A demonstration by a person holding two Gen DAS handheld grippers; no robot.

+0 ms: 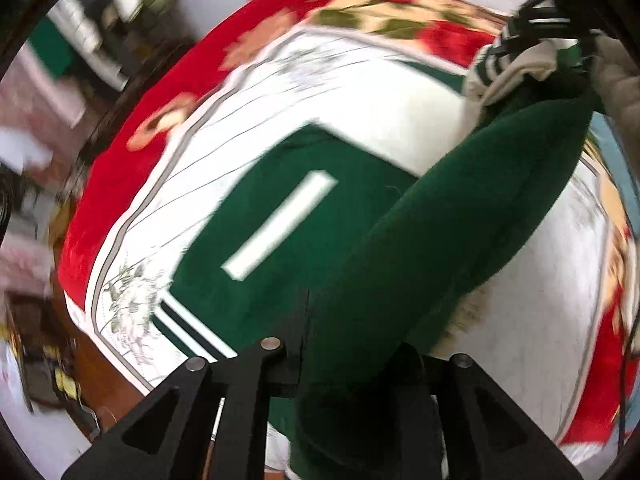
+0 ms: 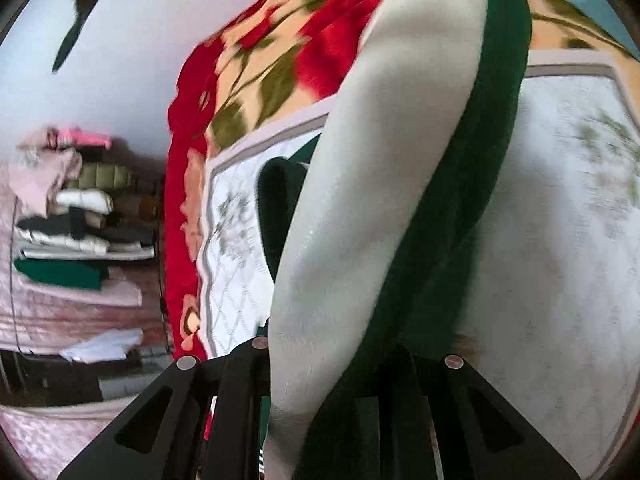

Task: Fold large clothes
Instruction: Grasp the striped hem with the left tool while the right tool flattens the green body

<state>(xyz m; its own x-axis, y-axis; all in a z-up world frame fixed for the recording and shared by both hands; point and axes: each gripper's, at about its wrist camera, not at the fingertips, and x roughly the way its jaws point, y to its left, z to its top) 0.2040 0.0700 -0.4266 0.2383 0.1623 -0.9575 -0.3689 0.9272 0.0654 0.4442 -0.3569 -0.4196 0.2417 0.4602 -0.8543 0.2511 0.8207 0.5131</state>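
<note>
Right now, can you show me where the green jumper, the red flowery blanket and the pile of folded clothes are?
green jumper [image 1: 320,216]: left wrist view, flat body beside the white stripe.
red flowery blanket [image 2: 328,56]: right wrist view, red patch.
pile of folded clothes [image 2: 80,240]: right wrist view, middle layers.

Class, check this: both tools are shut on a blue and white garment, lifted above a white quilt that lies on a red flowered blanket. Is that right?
Not quite. The garment is green and white, not blue, as the left wrist view shows. The left tool and right tool are shut on it above the white quilt on the red flowered blanket.
</note>
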